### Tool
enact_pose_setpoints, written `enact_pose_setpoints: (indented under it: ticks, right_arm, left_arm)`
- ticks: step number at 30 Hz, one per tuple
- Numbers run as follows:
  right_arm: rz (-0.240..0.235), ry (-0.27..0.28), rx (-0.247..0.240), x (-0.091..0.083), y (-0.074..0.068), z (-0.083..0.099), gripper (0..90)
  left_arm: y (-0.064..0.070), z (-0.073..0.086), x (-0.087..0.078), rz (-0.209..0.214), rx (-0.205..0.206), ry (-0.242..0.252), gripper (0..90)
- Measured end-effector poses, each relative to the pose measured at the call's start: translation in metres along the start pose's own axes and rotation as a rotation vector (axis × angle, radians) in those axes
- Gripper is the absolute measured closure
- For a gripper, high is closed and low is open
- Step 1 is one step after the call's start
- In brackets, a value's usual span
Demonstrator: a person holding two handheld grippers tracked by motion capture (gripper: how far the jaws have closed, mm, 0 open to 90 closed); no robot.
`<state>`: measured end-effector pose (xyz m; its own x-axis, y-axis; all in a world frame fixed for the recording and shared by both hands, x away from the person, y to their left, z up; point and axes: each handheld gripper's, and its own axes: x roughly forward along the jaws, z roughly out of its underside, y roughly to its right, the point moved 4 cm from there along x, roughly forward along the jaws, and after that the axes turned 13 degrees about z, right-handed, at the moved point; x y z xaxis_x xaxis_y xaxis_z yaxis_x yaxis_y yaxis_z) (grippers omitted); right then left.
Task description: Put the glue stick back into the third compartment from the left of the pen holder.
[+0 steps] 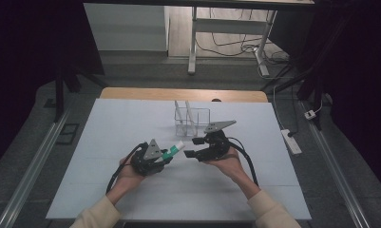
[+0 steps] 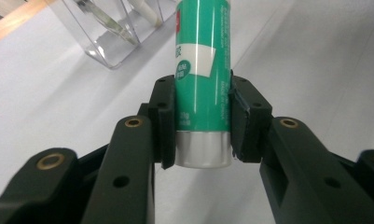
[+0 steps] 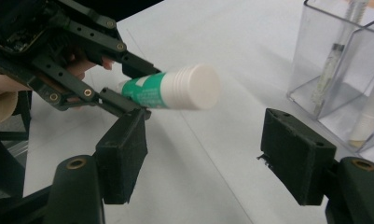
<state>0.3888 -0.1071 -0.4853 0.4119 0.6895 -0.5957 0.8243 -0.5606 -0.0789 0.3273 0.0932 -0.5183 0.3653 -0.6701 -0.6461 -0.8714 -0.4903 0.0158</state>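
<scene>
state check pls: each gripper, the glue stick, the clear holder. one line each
left gripper: shut on the glue stick, held above the table.
right gripper: open, jaws wide apart, nothing between them, facing the stick's cap.
glue stick: capped, clamped near its base, off the table, white cap toward the right gripper.
clear holder: upright on the table, two compartments, slender items standing inside.

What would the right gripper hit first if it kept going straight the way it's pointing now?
Probably the white cap of the green glue stick held by the left gripper; it sits ahead between the right gripper's open jaws, though depth is unclear.
</scene>
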Motion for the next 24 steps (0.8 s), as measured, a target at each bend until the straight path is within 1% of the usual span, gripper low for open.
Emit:
enact_pose_setpoints:
  ticks: [3,7,9,13,18,21,24]
  right_arm:
    - [-0.004,0.003,0.007,0.002,-0.002,0.002,30.2]
    - [-0.018,0.006,0.02,0.006,-0.004,0.003,30.2]
    - [-0.025,0.012,0.025,0.007,-0.006,0.003,30.2]
    - [-0.046,0.018,0.037,0.01,-0.01,0.003,31.8]
    - [-0.059,0.034,0.038,0.009,-0.013,0.002,39.5]
    - [-0.046,0.043,0.034,0.007,-0.012,0.002,46.3]
    - [-0.05,0.063,0.05,0.005,-0.01,0.001,52.4]
  left_arm:
    - [0.0,-0.002,-0.002,0.0,-0.005,0.031,65.4]
    - [0.003,-0.004,-0.002,0.005,0.005,0.058,65.4]
    - [0.006,-0.006,0.0,0.013,0.017,0.058,65.4]
    - [0.01,-0.007,0.006,0.03,0.031,0.042,65.3]
    - [0.012,-0.008,0.01,0.035,0.037,0.032,65.2]
    - [0.013,-0.007,0.012,0.031,0.043,0.025,65.0]
    - [0.012,-0.007,0.014,0.026,0.046,0.015,64.8]
